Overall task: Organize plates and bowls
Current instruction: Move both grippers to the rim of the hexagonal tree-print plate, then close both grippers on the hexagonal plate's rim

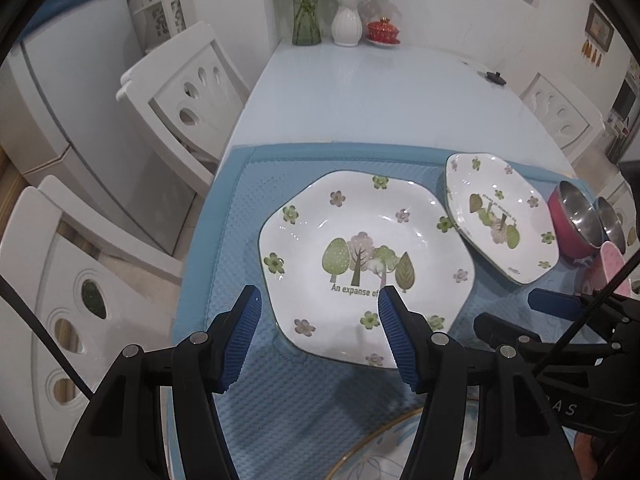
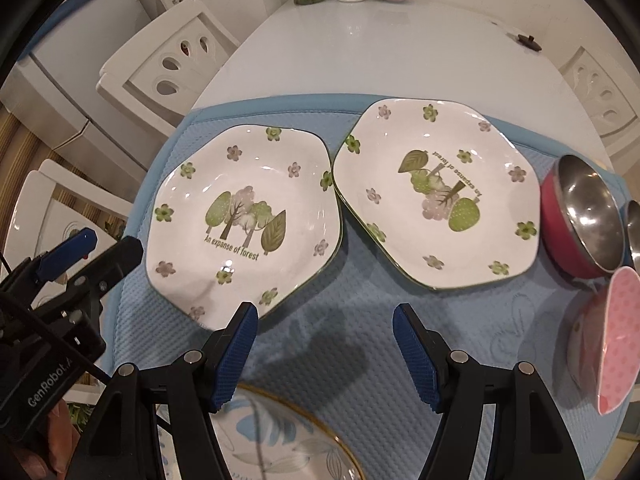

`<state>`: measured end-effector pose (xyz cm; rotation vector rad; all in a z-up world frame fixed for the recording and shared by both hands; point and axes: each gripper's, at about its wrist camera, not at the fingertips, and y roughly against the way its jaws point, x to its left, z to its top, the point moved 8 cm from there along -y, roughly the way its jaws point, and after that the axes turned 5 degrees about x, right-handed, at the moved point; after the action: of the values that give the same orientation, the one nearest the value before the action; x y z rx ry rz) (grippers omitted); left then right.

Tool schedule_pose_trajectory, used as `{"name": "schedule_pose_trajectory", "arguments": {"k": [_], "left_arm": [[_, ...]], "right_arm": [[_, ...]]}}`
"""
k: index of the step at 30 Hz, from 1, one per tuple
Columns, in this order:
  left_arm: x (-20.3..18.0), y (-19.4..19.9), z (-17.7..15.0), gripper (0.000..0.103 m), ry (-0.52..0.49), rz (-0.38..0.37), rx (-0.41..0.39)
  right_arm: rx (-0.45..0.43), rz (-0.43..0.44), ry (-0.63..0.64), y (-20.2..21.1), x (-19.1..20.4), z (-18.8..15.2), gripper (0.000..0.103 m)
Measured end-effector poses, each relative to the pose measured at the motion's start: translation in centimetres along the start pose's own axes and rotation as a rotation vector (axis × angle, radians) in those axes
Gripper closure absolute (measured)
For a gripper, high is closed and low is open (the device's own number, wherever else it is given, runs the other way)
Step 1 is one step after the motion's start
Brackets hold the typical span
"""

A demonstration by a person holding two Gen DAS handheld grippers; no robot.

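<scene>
Here, in the left wrist view, the left gripper (image 1: 320,300) hangs with its blue-padded jaws spread wide and nothing between them, its right finger over the near part of a hexagonal forest plate (image 1: 366,266) lying flat on the blue mat (image 1: 248,240). A second forest plate (image 1: 502,218) sits just to its right, their edges close. Beyond that stands a red bowl (image 1: 570,236) with a steel lining, and a pink dotted bowl (image 1: 612,266) shows at the right edge. The rim of a gold-edged plate (image 1: 384,446) peeks in at the bottom. In the right wrist view, the right gripper (image 2: 324,318) is likewise spread open and empty, poised over bare mat in front of the gap between the two forest plates. The left plate reads upright, the right one upside down. The red bowl lies just right of the second plate, with the pink dotted bowl nearer, tilted on its side.
</scene>
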<state>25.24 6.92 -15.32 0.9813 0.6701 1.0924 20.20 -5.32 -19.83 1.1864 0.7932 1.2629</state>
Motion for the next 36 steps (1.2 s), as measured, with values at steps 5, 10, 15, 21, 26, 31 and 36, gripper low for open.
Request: {"name": "schedule_pose_trajectory", "arguments": {"k": [5,10,15,21,26,31,36], "left_arm": [[1.0,-1.9,0.4,0.044,0.011,0.015,0.026],[2.9,-3.9,0.6,0.044,0.077,-0.025,0.061],[4.0,-5.9,1.0,0.044,0.126,-0.083,0.086],[4.0,-8.2,1.7,0.044,0.132,-0.11,0.111],[3.9,-9.7,2.0,0.046,0.149,-0.174,0.132],[3.2,-10.7,2.2,0.062,0.157,-0.254,0.129],[4.5,-10.4,2.1,0.084,0.187,-0.254,0.082]], "right_arm": [[0.033,0.007,-0.014,-1.8,-0.4,0.8,0.035],[0.057,0.032,-0.012,-3.2,-0.4,1.3,0.035],[0.06,0.064,-0.02,-4.5,0.1,1.5,0.041],[0.069,0.091,-0.038,-5.7,0.1,1.7,0.049],[0.051,0.097,-0.012,-6.0,0.3,1.7,0.056],[0.011,0.09,0.052,-6.0,1.0,2.3,0.063],[-0.016,0.093,0.082,-6.0,1.2,2.6,0.063]]}}
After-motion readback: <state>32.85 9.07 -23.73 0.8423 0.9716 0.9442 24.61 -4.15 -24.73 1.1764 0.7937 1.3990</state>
